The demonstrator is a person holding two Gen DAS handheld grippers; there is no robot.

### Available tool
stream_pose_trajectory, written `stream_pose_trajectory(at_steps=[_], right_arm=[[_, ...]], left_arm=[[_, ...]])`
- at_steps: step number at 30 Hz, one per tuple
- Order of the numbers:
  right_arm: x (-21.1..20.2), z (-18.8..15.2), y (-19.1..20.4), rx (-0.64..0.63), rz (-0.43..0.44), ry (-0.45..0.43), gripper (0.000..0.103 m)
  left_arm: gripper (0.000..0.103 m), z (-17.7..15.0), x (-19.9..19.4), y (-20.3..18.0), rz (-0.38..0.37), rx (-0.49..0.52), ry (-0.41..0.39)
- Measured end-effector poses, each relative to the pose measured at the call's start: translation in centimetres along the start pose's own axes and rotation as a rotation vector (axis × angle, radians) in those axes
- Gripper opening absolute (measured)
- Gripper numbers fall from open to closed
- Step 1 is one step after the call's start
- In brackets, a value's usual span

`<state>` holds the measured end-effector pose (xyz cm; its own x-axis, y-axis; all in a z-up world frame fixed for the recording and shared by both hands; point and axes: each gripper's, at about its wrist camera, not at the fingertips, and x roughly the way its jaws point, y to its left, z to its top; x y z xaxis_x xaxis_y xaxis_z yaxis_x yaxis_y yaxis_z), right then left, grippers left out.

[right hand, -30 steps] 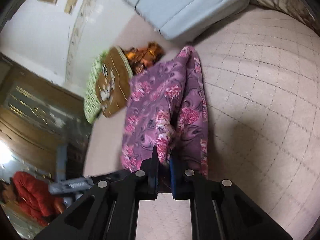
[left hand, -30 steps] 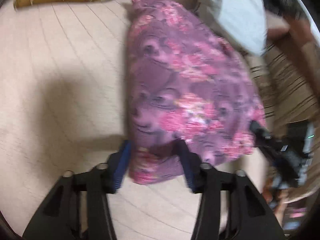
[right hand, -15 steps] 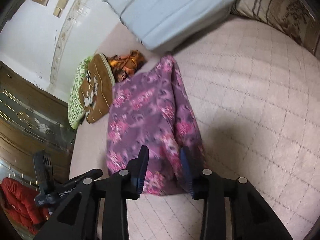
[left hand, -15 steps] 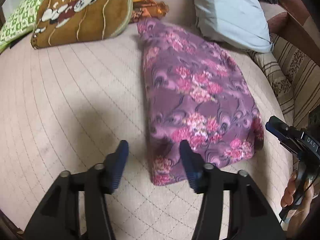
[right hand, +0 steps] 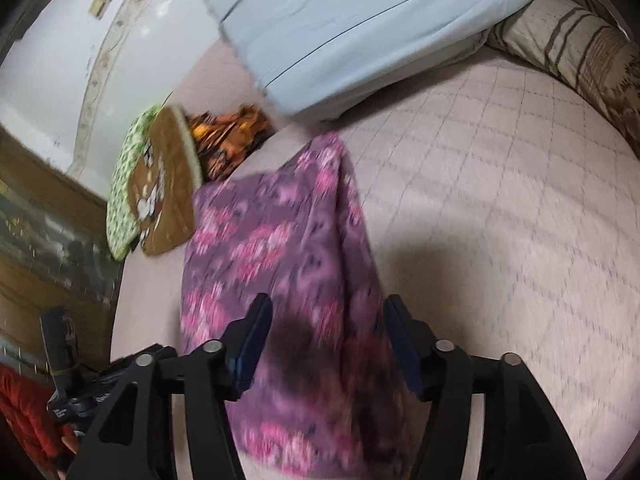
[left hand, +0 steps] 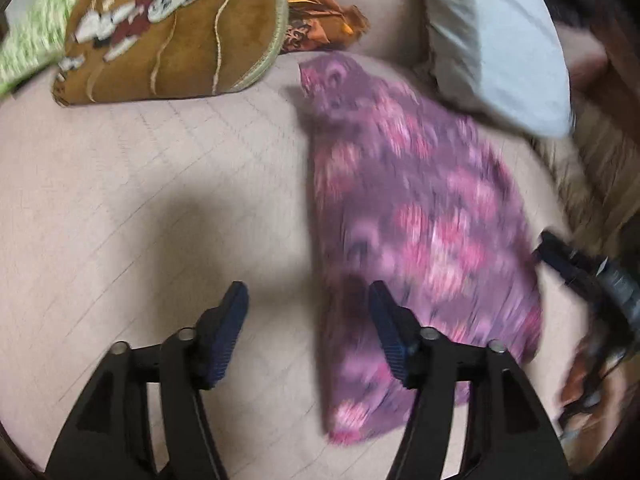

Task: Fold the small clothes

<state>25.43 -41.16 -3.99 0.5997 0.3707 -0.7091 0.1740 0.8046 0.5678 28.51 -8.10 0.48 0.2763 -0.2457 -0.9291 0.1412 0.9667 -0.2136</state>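
Note:
A purple garment with pink flowers [left hand: 416,220] lies folded lengthwise on the beige quilted bed [left hand: 140,200]. My left gripper [left hand: 308,300] hovers above its near left edge, jaws opening, nothing pressed between the blue pads. In the right wrist view the same garment [right hand: 280,248] stretches away from my right gripper [right hand: 326,316], whose jaws are opening above the cloth without pressing it. The right gripper's tip also shows at the right edge of the left wrist view, by the garment's near right corner. Both views are motion-blurred.
A brown cartoon-print cushion [left hand: 172,28] and a green one [right hand: 128,192] lie at the bed's far left, with orange patterned cloth [left hand: 320,20] beside them. A pale blue pillow [right hand: 360,28] and a striped bolster [right hand: 572,40] lie along the far side.
Both grippers let go of the garment's near edge, opened wider and drew back and up. The garment now lies flat on the bed, folded lengthwise.

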Motion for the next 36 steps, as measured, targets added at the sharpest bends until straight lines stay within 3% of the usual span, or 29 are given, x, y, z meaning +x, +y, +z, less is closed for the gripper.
stream_pose_trajectory(at_steps=[4, 9, 10, 11, 12, 15, 17, 19, 23, 24, 26, 28, 30, 32, 36], right_arm=[[3.3, 2.2, -0.7, 0.063, 0.035, 0.049, 0.069], [6.6, 3.2, 0.1, 0.031, 0.048, 0.050, 0.065], [6.6, 3.5, 0.7, 0.005, 0.058, 0.034, 0.058], [6.7, 3.9, 1.2, -0.014, 0.086, 0.042, 0.030], [6.6, 4.3, 1.8, -0.039, 0.098, 0.049, 0.017], [5.2, 4.7, 3.5, -0.146, 0.118, -0.023, 0.017], [6.8, 4.8, 2.6, -0.120, 0.036, 0.017, 0.017], [8.6, 4.5, 1.6, -0.090, -0.025, 0.085, 0.023], [5.6, 4.1, 0.6, -0.001, 0.097, 0.038, 0.036], [4.9, 3.9, -0.2, 0.030, 0.157, 0.044, 0.046], [3.7, 2.8, -1.9, 0.067, 0.221, 0.058, 0.056], [3.5, 1.4, -2.8, 0.043, 0.228, 0.084, 0.056], [4.0, 0.3, -3.3, 0.046, 0.231, 0.119, 0.056], [4.9, -0.6, -3.2, 0.065, 0.275, 0.144, 0.056], [6.3, -1.2, -1.0, -0.006, 0.289, 0.171, 0.064]], left_arm=[[0.064, 3.9, 2.5, 1.3, -0.104, -0.114, 0.079], [0.064, 6.1, 6.6, 0.5, -0.200, -0.176, 0.162], [0.064, 6.4, 7.0, 0.2, -0.209, -0.181, 0.160], [0.061, 6.7, 7.0, 0.0, -0.205, -0.180, 0.152], [0.059, 7.0, 6.8, -0.2, -0.196, -0.180, 0.127], [0.053, 7.3, 6.6, 0.2, -0.184, -0.190, 0.078], [0.053, 7.6, 7.8, 0.3, -0.166, -0.187, 0.098], [0.053, 7.6, 7.9, -0.2, -0.141, -0.173, 0.109], [0.055, 6.6, 5.5, -0.5, -0.181, -0.087, 0.104], [0.057, 6.0, 4.9, -0.1, -0.219, -0.079, 0.108], [0.066, 4.5, 4.2, 0.7, -0.320, -0.085, 0.115], [0.070, 3.3, 4.2, 1.3, -0.400, -0.105, 0.118], [0.070, 2.8, 4.7, 1.2, -0.415, -0.142, 0.129], [0.078, 2.4, 5.1, 0.8, -0.415, -0.170, 0.135], [0.081, 2.8, 5.1, -0.3, -0.408, -0.172, 0.118]])
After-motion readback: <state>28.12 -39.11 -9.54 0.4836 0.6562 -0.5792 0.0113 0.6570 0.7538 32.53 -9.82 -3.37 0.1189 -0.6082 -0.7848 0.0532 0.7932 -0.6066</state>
